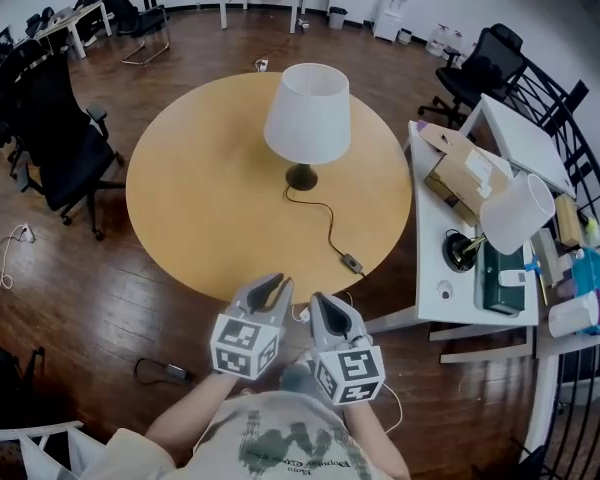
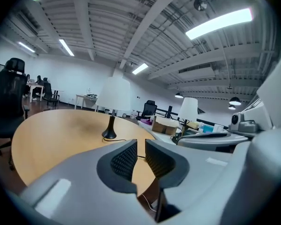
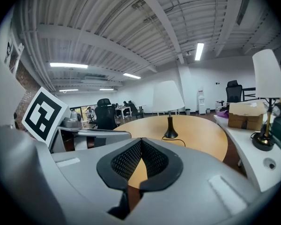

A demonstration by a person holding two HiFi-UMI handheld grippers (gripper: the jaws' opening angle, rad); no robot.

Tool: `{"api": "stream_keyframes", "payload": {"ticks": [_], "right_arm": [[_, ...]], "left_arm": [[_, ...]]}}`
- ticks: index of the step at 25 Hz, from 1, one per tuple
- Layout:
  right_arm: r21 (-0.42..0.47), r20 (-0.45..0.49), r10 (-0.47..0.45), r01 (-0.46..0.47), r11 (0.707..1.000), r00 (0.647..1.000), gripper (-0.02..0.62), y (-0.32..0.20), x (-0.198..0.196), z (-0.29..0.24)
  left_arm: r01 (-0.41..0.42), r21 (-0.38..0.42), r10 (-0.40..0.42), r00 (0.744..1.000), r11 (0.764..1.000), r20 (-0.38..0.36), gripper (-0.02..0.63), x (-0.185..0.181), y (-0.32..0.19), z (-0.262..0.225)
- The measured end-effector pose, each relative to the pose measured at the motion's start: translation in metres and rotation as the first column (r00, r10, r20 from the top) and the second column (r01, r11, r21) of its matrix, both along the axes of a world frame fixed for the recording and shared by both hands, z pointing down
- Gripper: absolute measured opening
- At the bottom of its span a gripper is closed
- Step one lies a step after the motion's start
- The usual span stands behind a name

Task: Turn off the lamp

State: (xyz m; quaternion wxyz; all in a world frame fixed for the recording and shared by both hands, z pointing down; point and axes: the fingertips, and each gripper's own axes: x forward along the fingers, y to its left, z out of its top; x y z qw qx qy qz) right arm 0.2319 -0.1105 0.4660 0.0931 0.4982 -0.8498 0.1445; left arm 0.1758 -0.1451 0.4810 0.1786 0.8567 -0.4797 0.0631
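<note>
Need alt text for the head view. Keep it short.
A white-shaded table lamp stands on a round wooden table, its black cord running to an inline switch near the table's front edge. The person's left gripper and right gripper hang side by side at that edge, both empty.

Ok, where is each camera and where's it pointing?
Head view: on the person's head, looking down at the round wooden table; forearms, both hand-held grippers show.
Left gripper view: on the left hand-held gripper, facing across the table; jaws apart.
Right gripper view: on the right hand-held gripper, facing likewise; jaws together.
All share the white-shaded black lamp.
</note>
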Motion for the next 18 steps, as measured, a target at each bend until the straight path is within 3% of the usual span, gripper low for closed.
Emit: {"api": "stream_keyframes", "payload": {"ticks": [18], "right_arm": [[0.125,-0.008,0.006,-0.005,0.992,1.0,0.0,0.087,-0.043,-0.045]], "left_arm": [[-0.018,0.152,0.027,0.998,0.988,-0.058,0.011,-0.026,0.102,-0.061]]}}
